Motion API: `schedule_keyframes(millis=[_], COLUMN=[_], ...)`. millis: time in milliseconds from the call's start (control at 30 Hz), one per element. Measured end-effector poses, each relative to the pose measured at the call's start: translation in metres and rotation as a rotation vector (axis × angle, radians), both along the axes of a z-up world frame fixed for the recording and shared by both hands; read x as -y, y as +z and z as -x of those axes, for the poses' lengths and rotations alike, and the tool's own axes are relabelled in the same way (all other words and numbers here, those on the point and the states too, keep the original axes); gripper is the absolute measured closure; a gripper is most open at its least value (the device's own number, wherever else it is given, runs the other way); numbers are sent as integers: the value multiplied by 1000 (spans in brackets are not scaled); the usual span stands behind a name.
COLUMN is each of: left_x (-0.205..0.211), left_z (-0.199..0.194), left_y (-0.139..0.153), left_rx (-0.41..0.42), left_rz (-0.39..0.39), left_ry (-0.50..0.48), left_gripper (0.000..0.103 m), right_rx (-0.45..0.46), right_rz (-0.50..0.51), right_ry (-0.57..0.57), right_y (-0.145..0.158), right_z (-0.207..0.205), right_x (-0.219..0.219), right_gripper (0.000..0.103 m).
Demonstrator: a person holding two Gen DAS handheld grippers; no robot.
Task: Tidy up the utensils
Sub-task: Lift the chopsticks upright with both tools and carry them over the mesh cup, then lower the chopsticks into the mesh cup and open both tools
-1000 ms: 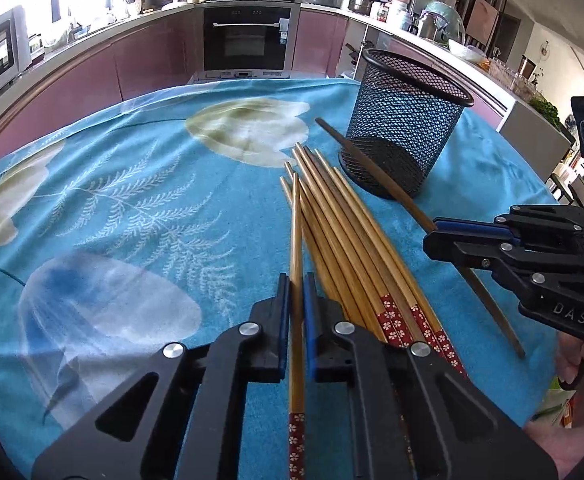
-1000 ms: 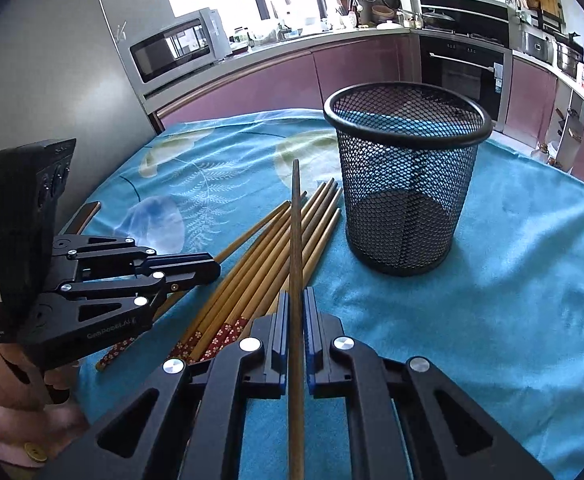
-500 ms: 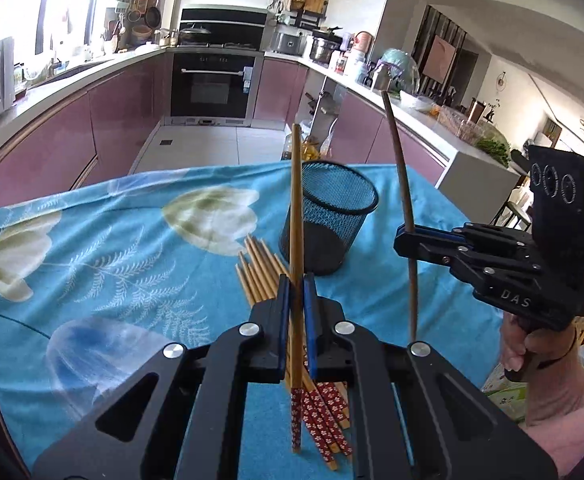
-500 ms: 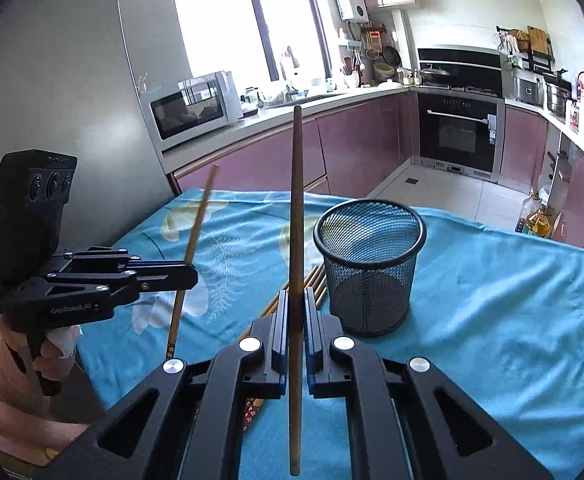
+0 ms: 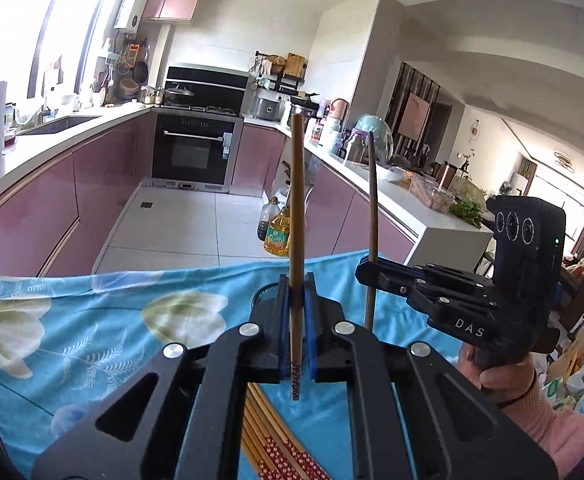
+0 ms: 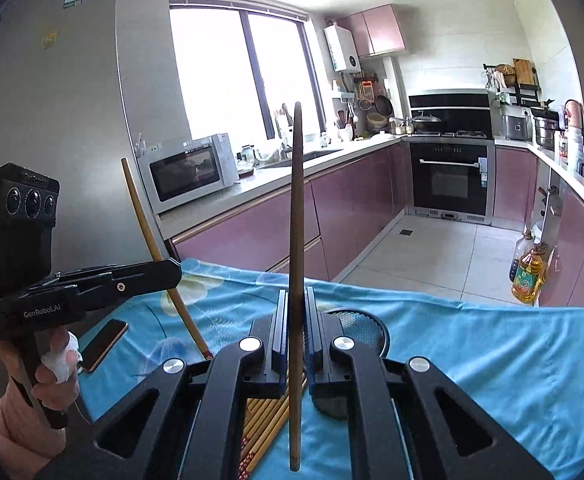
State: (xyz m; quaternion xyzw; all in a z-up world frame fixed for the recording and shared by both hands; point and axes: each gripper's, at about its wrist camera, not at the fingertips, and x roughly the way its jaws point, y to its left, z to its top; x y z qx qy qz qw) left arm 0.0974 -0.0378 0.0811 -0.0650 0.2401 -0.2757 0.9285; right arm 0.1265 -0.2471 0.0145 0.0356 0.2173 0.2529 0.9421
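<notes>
Chopsticks are up in both of my tools now: the left hand-held gripper (image 5: 295, 312) is clamped tight on a light bamboo chopstick (image 5: 296, 216) that stands nearly vertical through the centre of the left wrist view, its red patterned end hanging below the jaws. The right hand-held gripper (image 6: 295, 328) is likewise closed hard on a darker chopstick (image 6: 296, 220), upright in the middle of its own frame. I judge I hold them upright, thin end up, so each can drop lengthwise into the black mesh holder (image 6: 365, 330), whose rim peeks out just behind the right jaws at lower centre; in the left wrist view only a sliver of it shows behind the jaws. The remaining chopsticks (image 6: 266, 420) lie bunched on the blue flowered surface (image 6: 471, 356) at the bottom of the frame, close beside the holder. A phone (image 6: 104, 344) rests at lower left, clear of the work. Both sticks look gripped near mid-length, which should keep them from swinging.
</notes>
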Motion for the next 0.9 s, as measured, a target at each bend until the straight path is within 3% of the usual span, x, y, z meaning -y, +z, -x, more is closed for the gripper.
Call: schedule_keyframes(millis=[200,367,533,900], left_x=[16,29,45,70], left_z=[-30,-58,-85,-115], left_y=[24,26,4,-59], left_rx=[44,27,-31,-154], left_rz=[20,9,-22,-131], left_ry=[15,24,11,-48], left_gripper=[96,96,96,95], right_rx=[43,58,24,-183], right_rz=[-14,-33,-19,115], right_ry=[-41,-87,-99,-69], right_y=[16,18,3,-52], right_z=[-30,-54,-76,-94], right_x=[4,8,4,-14], right_gripper=[97,97,97,97])
